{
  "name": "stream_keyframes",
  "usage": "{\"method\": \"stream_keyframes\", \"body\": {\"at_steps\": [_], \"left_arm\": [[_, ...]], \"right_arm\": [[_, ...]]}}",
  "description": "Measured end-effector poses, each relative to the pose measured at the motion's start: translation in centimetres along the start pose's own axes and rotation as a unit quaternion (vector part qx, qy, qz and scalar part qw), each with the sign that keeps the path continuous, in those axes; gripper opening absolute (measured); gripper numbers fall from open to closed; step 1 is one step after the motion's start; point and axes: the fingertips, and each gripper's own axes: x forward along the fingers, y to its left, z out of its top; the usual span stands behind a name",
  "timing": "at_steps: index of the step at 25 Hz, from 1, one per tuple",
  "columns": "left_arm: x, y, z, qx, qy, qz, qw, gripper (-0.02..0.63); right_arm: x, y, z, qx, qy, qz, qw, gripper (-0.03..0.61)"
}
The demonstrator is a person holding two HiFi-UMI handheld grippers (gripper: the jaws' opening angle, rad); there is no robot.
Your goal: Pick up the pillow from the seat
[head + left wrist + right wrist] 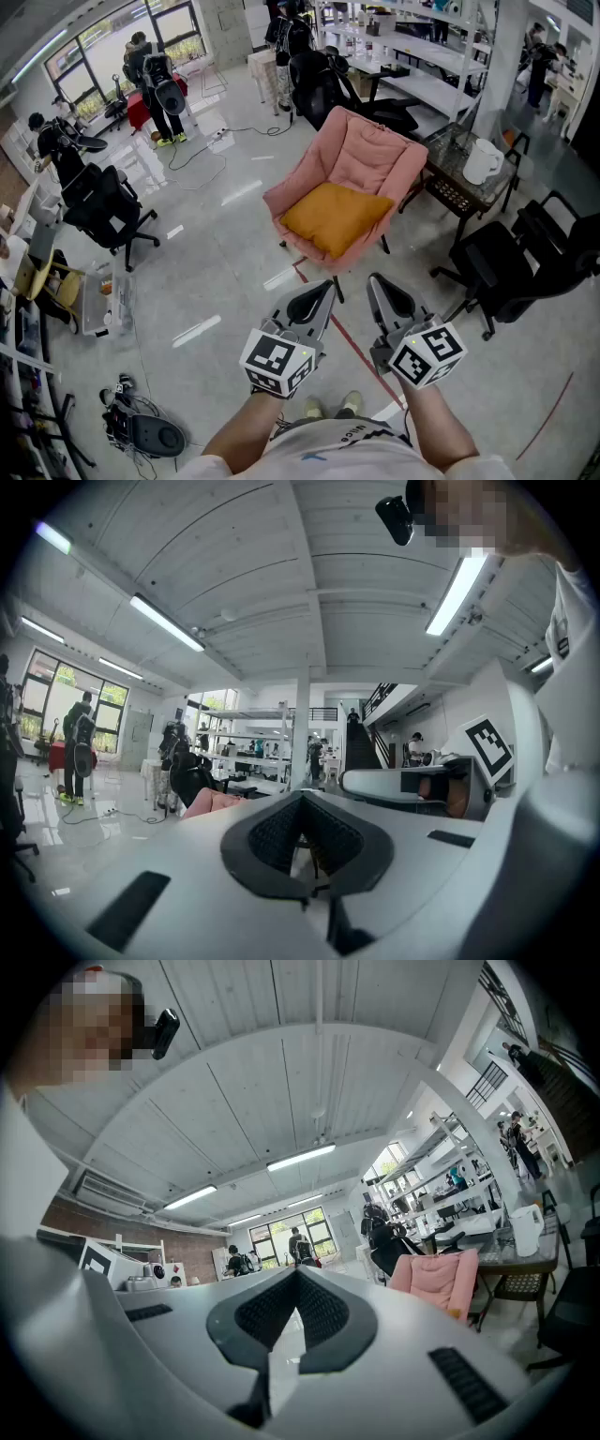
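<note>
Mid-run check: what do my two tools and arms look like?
Left tool and right tool match: light grey wedge-shaped shells with black textured inner faces, each carrying a white cube of black square markers. The person wears a white short-sleeved shirt.

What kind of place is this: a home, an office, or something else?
Probably a lab or workshop office, not a home: black wheeled office chairs stand on a glossy grey floor, and long white workbenches with shelves line the back.
</note>
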Motion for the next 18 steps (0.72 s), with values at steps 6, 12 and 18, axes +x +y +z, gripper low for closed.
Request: {"method": "stream_keyframes", "body": {"at_steps": [6,12,18], "left_arm": [[0.8,-1.0,0.0,0.003,0.000,0.003,1.0000,0.009],[1.6,-1.5,-0.3,0.009,0.003,0.008,0.9999,0.009],[2.8,-1.4,-1.4,0.008,0.012,0.030,0.9994,0.009]], "right_arm": [[-0.9,-1.0,0.3,-0.001,0.002,0.000,1.000,0.014],[-1.3,-1.9,0.1,0.008,0.003,0.006,1.000,0.014],[-1.5,-4.1,-0.7,0.045,0.007,0.015,0.999,0.017]]}}
